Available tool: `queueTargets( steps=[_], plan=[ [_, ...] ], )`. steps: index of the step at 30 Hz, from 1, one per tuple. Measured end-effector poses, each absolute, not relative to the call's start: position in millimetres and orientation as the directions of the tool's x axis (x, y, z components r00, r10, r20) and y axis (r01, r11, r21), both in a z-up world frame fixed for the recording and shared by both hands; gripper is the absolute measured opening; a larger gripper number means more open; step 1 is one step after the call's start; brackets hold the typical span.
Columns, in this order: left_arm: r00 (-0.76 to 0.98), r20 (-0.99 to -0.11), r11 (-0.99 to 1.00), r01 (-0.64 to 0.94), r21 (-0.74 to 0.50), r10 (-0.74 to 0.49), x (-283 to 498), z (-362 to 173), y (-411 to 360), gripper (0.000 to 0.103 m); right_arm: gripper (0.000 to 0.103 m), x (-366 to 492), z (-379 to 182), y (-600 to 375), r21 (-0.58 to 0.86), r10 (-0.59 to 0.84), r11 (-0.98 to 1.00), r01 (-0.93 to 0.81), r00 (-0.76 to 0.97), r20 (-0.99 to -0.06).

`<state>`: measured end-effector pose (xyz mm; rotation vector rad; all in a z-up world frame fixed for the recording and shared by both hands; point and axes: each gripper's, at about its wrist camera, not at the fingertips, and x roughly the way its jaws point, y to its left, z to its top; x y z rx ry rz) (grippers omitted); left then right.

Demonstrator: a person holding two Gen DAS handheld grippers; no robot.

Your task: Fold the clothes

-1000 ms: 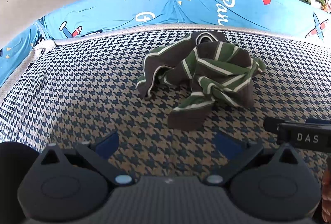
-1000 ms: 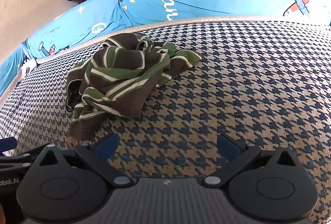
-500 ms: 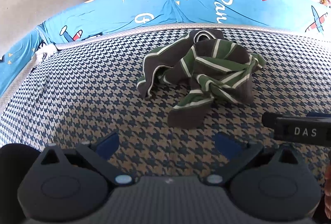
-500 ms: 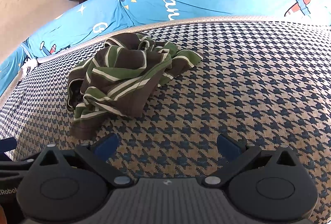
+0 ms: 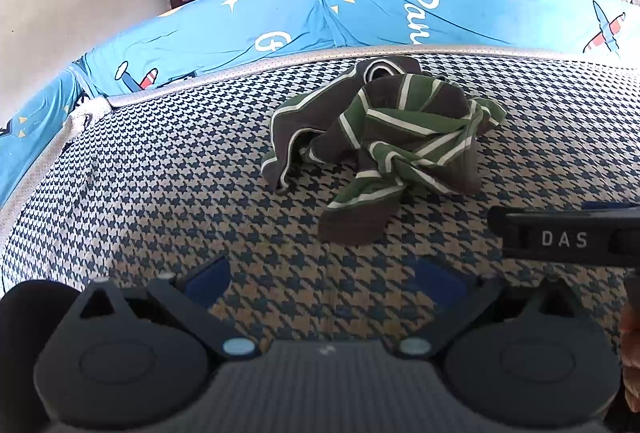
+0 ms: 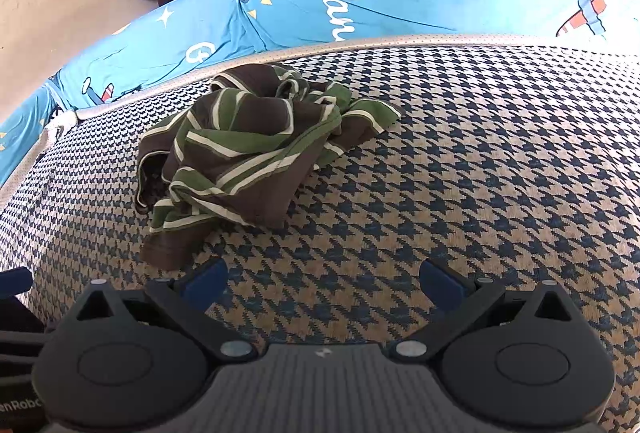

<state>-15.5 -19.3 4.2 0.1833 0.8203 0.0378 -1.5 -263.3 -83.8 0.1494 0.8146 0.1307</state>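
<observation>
The crumpled green-and-brown striped shirt (image 5: pixel 380 141) lies at twelve o'clock on the houndstooth mattress (image 5: pixel 160 193), untouched. The left gripper (image 5: pixel 320 283) and right gripper (image 6: pixel 322 281) both hover empty, fingers apart. Pinching a bunched fold could drag several layers together. "DAS" reads on the right gripper's side.

Left gripper (image 5: pixel 322 283): matte dark-grey body, ribbed centre panel, two round side housings with triangular cut-outs, pale rivets at the arm pivots, blue fingertips (image 5: pixel 208 279). Right gripper (image 6: pixel 323 279): same build (white "DAS" lettering on its side, seen from the left wrist view).
</observation>
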Motion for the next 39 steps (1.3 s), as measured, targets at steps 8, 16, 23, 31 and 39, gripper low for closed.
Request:
queueTargets(
  steps=[8, 16, 23, 31, 39],
  plan=[
    [0.695, -0.711, 0.984, 0.030, 0.176, 0.107, -19.0, 12.0, -16.5, 0.103, 0.103, -0.9, -81.0, -253.8, 0.154, 0.165, 0.985, -0.078, 0.685, -0.709],
    [0.701, -0.707, 0.987, 0.022, 0.156, 0.097, -21.5, 17.7, -10.8, 0.103, 0.103, -1.3, -76.9, -248.9, 0.143, 0.163, 0.986, -0.086, 0.692, -0.704],
    [0.709, -0.700, 0.989, 0.024, 0.146, 0.086, -26.4, 23.0, -8.9, 0.103, 0.103, -3.8, -72.4, -245.5, 0.133, 0.162, 0.986, -0.095, 0.697, -0.699],
    [0.716, -0.694, 0.990, 0.024, 0.138, 0.079, -30.0, 27.4, -7.2, 0.103, 0.103, -5.8, -68.1, -242.5, 0.124, 0.158, 0.987, -0.099, 0.703, -0.693],
    [0.721, -0.689, 0.991, 0.023, 0.132, 0.075, -31.8, 29.9, -5.7, 0.103, 0.103, -5.9, -65.4, -238.4, 0.117, 0.159, 0.987, -0.107, 0.707, -0.689]
  ],
)
